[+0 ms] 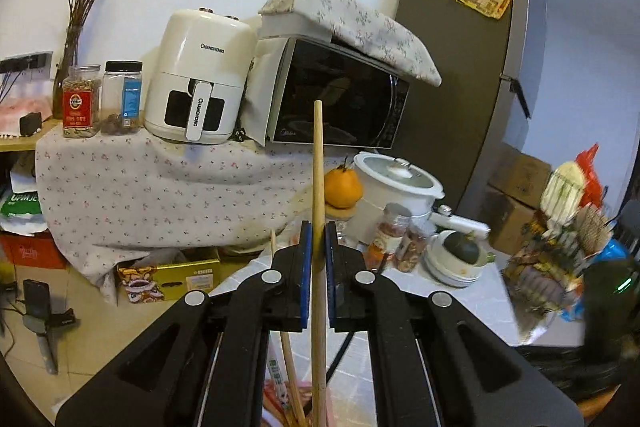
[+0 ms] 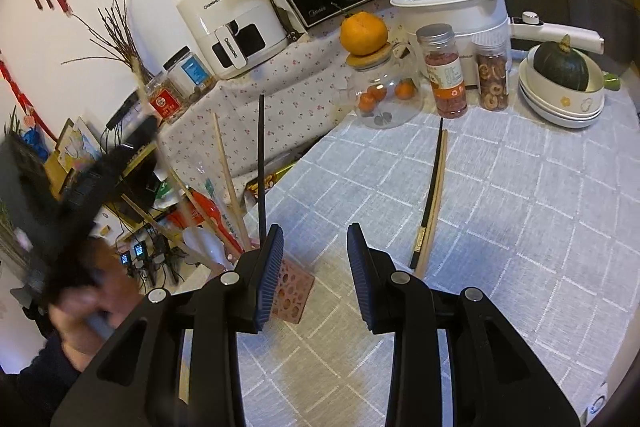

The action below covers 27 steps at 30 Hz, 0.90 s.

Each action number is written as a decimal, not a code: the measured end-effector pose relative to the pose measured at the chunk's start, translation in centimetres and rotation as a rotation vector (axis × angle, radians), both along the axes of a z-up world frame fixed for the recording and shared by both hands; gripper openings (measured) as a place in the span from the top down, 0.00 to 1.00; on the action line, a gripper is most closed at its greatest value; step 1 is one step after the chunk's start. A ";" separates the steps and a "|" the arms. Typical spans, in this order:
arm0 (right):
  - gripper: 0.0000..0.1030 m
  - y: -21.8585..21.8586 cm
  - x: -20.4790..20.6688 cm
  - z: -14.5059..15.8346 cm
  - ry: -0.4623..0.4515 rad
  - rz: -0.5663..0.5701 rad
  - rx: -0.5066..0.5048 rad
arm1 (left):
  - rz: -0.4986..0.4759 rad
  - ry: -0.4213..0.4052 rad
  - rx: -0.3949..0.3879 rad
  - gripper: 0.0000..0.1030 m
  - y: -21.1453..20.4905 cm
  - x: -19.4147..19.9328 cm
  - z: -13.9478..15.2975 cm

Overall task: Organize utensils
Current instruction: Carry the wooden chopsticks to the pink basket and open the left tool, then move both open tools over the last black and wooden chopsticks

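- The left gripper (image 1: 318, 247) has its blue-padded jaws clamped on one pale wooden chopstick (image 1: 318, 163), which stands nearly upright between them.
- The right gripper (image 2: 314, 263) hangs with its jaws apart and nothing between them, above the grey checked tablecloth (image 2: 520, 227).
- Two chopsticks lie side by side out on the cloth: one black chopstick (image 2: 430, 195) and one light wooden chopstick (image 2: 436, 187) touching it.
- One pink perforated square utensil holder (image 2: 290, 297) stands at the table's left edge, just beside the right gripper's left finger.
- It holds one upright black stick (image 2: 261, 163), at least two wooden sticks, one white spoon (image 2: 204, 243) and one red-handled utensil (image 2: 208, 211); the blur there makes the count uncertain.
- Along the far edge stand two clear snack jars (image 2: 442, 75), one glass pot (image 2: 386, 95) with an orange (image 2: 364, 31) on its lid, and one stack of white bowls (image 2: 560, 105) holding a dark green squash (image 2: 562, 65).
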State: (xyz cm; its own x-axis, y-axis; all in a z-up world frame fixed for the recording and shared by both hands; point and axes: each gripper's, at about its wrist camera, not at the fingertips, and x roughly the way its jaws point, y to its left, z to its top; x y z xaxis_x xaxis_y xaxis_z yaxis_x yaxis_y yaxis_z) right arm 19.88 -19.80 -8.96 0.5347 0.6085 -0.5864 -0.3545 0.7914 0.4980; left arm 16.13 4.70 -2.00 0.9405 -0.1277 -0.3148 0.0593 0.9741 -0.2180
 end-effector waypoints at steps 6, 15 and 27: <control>0.67 0.2 0.0 -0.2 0.003 0.016 0.004 | 0.057 -0.089 0.160 0.95 -2.7 -0.4 -2.8; 0.66 0.1 -0.4 0.6 -0.024 0.016 -0.011 | 0.094 0.048 0.225 0.95 -3.5 -0.4 -5.9; 0.66 -1.4 -0.5 0.9 -0.019 -0.008 -0.008 | 0.084 0.156 0.129 0.62 -3.1 -0.7 -3.7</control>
State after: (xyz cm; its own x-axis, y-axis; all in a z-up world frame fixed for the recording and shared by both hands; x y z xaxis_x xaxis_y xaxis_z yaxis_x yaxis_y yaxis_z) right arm 19.41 -21.22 -8.10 0.5511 0.5989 -0.5810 -0.3573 0.7986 0.4843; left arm 15.41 1.61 -5.73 0.8847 0.0002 -0.4662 -0.0484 0.9946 -0.0914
